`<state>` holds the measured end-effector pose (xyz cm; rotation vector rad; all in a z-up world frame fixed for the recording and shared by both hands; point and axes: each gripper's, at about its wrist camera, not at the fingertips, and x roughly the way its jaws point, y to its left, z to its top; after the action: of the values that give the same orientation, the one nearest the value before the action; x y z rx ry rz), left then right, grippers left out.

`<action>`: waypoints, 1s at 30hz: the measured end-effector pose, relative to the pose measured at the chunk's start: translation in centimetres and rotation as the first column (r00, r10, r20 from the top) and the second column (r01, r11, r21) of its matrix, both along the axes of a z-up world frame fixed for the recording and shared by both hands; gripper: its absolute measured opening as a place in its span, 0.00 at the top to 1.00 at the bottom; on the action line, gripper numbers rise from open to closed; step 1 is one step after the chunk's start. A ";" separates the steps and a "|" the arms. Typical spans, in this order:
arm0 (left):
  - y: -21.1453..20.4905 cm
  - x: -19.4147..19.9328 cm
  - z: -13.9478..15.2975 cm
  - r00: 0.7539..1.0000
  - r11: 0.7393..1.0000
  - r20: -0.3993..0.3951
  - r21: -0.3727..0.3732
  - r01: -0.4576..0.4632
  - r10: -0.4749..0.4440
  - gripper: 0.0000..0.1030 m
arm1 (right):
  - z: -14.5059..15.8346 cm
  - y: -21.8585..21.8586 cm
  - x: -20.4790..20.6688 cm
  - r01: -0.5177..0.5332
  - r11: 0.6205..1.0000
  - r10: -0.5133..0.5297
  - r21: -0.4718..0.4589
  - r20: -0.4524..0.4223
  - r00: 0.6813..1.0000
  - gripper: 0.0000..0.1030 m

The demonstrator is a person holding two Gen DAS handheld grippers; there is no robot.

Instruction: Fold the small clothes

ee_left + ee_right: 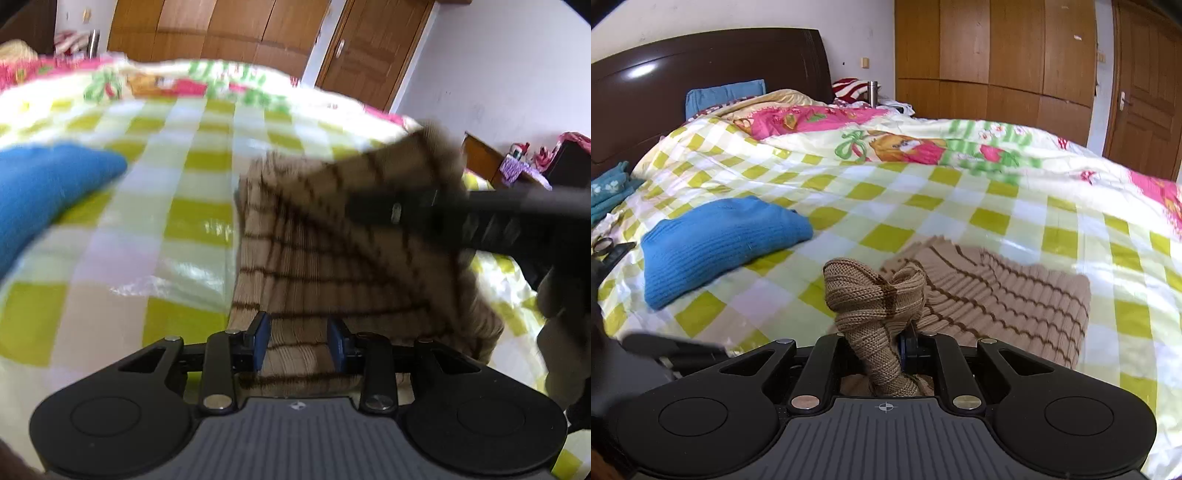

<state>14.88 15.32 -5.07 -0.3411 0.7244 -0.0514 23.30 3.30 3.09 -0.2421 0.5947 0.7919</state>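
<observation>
A beige sweater (314, 258) with brown stripes lies on the checked quilt (192, 206). My left gripper (298, 343) stands low over its near edge. Its blue pads (260, 343) are apart and the knit lies flat between them, so it is open. My right gripper (890, 343) is shut on a bunched fold of the beige sweater (997, 295) and holds that fold up off the bed. In the left wrist view, my right gripper (399, 210) comes in from the right with the raised flap. A folded blue sweater (720, 240) rests to the left.
The quilt (923, 206) covers a bed with a dark headboard (701, 92). Teal cloths (609, 192) lie at the bed's left edge. A steel flask (873, 92) stands behind the bed. Wooden wardrobes (997, 74) and a door (1141, 92) line the far wall.
</observation>
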 end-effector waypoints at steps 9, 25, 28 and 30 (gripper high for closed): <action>0.4 0.2 -0.7 1.000 0.999 -0.012 -0.041 0.007 -0.007 0.53 | -2.2 2.9 -2.0 -0.114 0.989 0.119 -0.092 0.040 0.992 0.86; 1.6 -5.6 3.1 0.999 0.999 -0.006 0.021 -0.047 0.047 0.52 | 0.4 -0.7 -3.2 -0.230 0.973 0.231 0.010 -0.058 0.971 0.58; 2.7 -6.7 5.2 0.994 0.993 0.033 0.046 -0.107 0.106 0.52 | 2.4 -2.9 -3.1 -0.212 0.973 0.216 0.090 -0.041 0.975 0.49; 2.9 -6.7 7.3 0.987 0.990 0.107 0.062 -0.125 0.118 0.52 | 3.3 -4.4 -1.7 -0.155 0.978 0.163 0.141 -0.052 0.985 0.49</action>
<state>8.15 18.25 2.19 -0.3143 0.6009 0.0709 21.56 -1.10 6.35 -0.1398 0.5827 0.9944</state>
